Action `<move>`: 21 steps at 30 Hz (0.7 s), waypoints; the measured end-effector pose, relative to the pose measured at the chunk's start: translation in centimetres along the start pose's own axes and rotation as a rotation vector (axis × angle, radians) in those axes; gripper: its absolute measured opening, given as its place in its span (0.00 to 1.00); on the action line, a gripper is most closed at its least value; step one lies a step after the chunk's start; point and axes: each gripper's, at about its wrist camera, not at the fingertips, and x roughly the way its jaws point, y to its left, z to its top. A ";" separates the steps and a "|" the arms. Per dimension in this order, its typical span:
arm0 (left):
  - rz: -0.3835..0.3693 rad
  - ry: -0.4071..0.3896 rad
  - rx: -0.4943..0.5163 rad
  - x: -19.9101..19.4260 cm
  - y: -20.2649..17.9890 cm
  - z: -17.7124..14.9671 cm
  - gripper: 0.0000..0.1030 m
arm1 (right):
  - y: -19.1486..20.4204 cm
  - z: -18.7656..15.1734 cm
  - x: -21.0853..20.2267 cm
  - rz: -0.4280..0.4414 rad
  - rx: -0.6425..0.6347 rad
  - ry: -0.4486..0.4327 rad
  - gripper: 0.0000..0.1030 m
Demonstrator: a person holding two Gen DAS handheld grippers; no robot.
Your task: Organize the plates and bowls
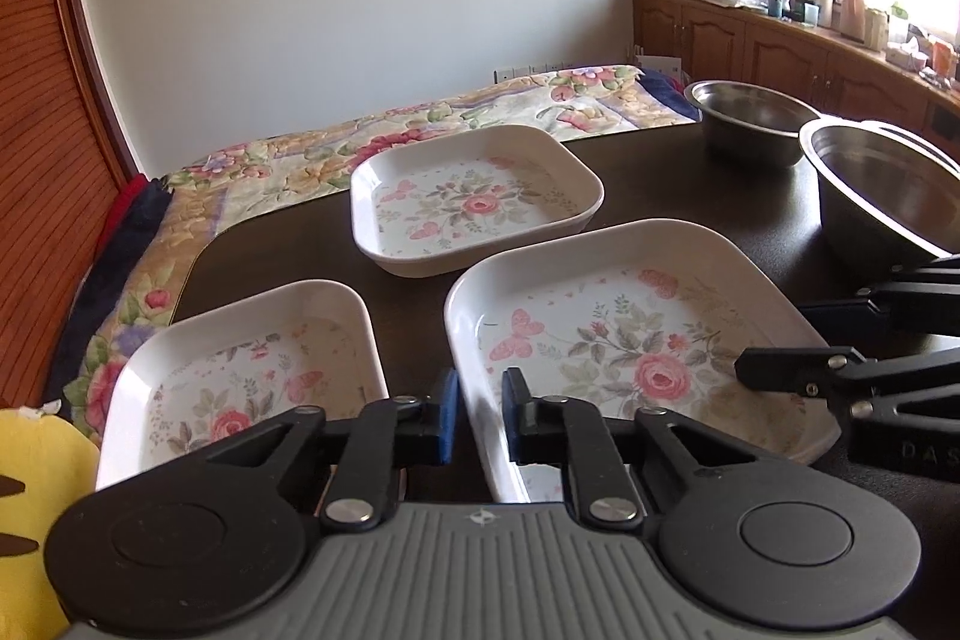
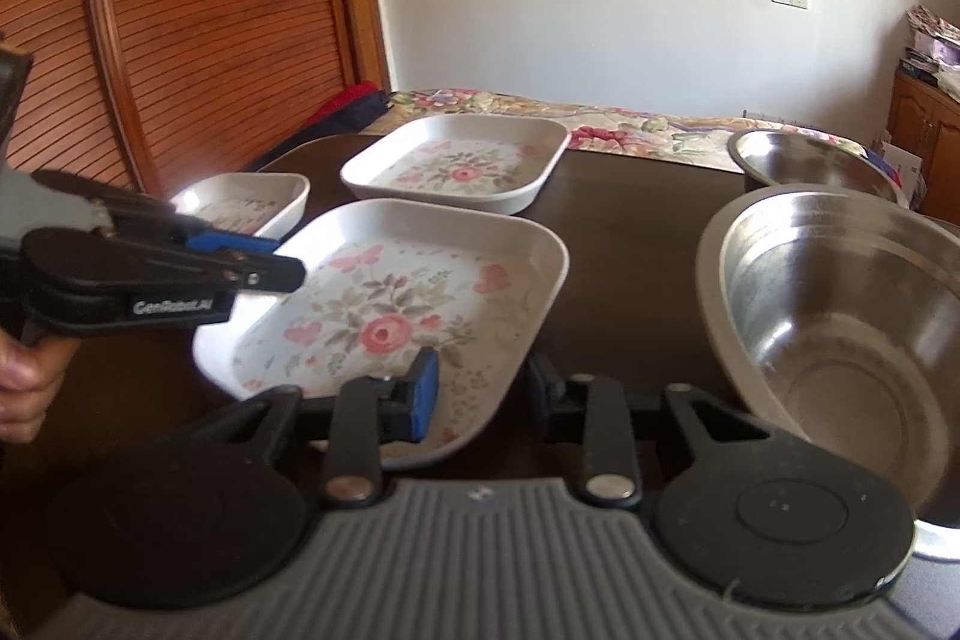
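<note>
Three empty floral plates and two empty steel bowls sit on a dark surface. The left gripper straddles the near plate's left rim, jaws slightly apart; the right gripper spans its corner, jaws wide, centre frame.

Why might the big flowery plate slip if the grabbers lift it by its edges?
The big flowery plate looks glossy, so the pads might slide. It seems stiff, so it probably won't bend. The right gripper and the left gripper straddle opposite edges, which should limit tipping.
</note>
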 end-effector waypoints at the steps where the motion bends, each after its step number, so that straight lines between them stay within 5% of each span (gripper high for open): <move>1: -0.007 0.002 -0.012 -0.1 0.1 0.0 0.15 | -0.1 0.0 -0.1 -0.002 0.004 -0.004 0.29; 21: -0.021 0.013 -0.061 -1.0 -0.1 -1.1 0.12 | -0.7 -0.2 -0.2 -0.007 0.058 -0.018 0.20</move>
